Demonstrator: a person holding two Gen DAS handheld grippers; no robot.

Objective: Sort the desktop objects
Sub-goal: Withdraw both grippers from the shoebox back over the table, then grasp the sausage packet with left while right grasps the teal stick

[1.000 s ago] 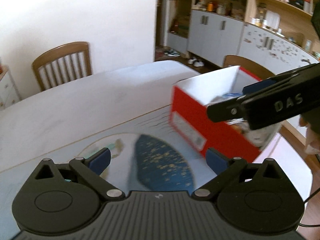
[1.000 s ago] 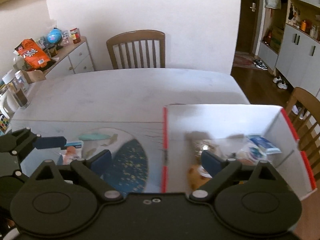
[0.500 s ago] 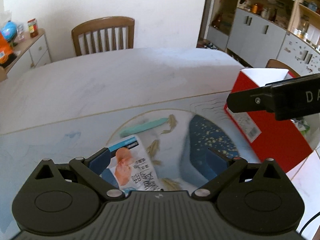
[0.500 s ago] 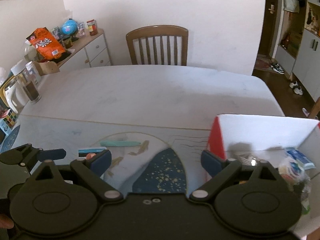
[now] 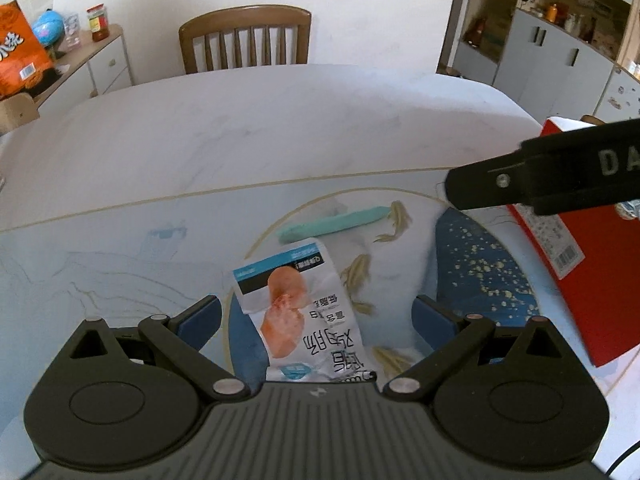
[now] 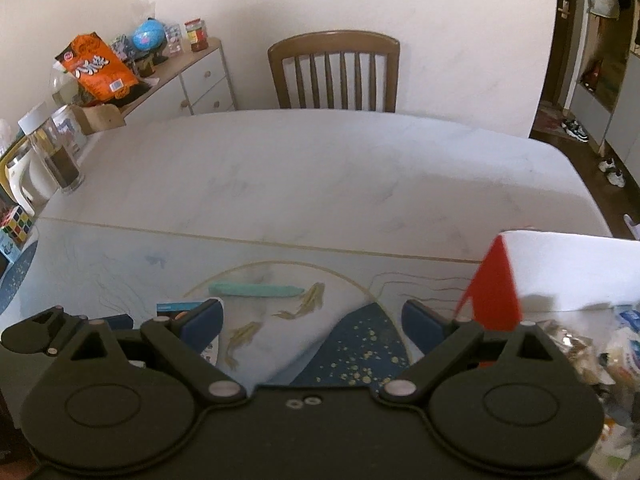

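A white snack packet (image 5: 298,312) with a blue band and an orange picture lies flat on the printed mat, between the open jaws of my left gripper (image 5: 316,318). A teal pen-like stick (image 5: 334,222) lies just beyond it; it also shows in the right wrist view (image 6: 256,290). The red box (image 5: 572,256) with white inside stands at the right and holds several packets (image 6: 600,352). My right gripper (image 6: 312,322) is open and empty above the mat beside the box's corner (image 6: 494,292); the packet's edge (image 6: 176,307) peeks out left of it.
A wooden chair (image 5: 245,38) stands at the table's far side. A sideboard (image 6: 188,76) with an orange bag and jars is at the left. A glass jar (image 6: 56,156) and a puzzle cube (image 6: 16,226) sit on the table's left edge.
Both grippers have swung left, away from the box. The snack packet has come into view between my left jaws. My right gripper has left the box's opening.
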